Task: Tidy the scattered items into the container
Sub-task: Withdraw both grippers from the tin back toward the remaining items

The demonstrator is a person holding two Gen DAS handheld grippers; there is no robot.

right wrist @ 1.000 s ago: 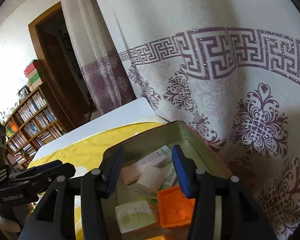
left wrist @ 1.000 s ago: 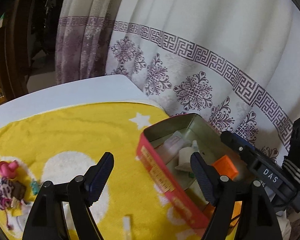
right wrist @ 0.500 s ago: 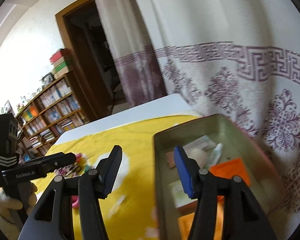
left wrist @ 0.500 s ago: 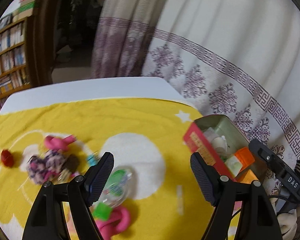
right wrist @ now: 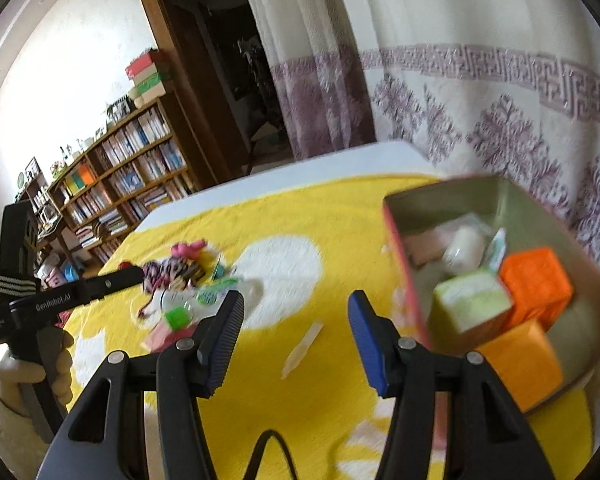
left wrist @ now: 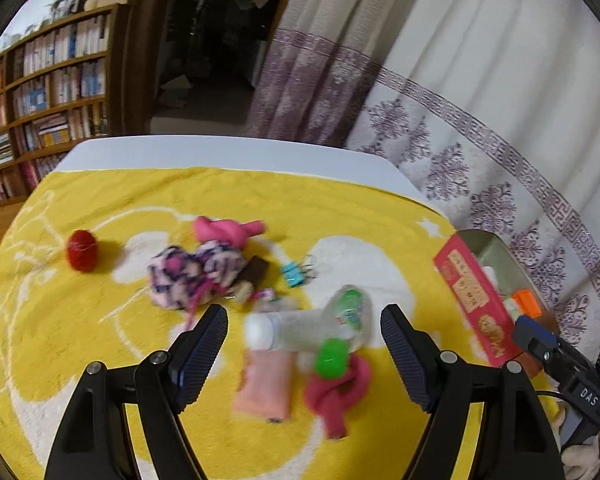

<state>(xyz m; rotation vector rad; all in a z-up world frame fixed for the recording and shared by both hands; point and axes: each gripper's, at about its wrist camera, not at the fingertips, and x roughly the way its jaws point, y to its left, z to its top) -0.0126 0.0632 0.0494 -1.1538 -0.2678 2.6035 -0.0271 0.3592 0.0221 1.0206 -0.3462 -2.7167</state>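
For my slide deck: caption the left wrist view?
Open left gripper above clear bottle amid clutter on yellow towel.

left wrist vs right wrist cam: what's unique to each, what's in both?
Left wrist only: red ball, blue binder clip, pink pouch.
Right wrist only: the tin's contents, orange blocks and a green-white box, plus a flat white stick on the towel.
Both: yellow towel, red tin, clear bottle, fuzzy purple item.

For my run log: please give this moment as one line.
left gripper: open, empty | right gripper: open, empty | tin: partly filled | clear bottle: on towel
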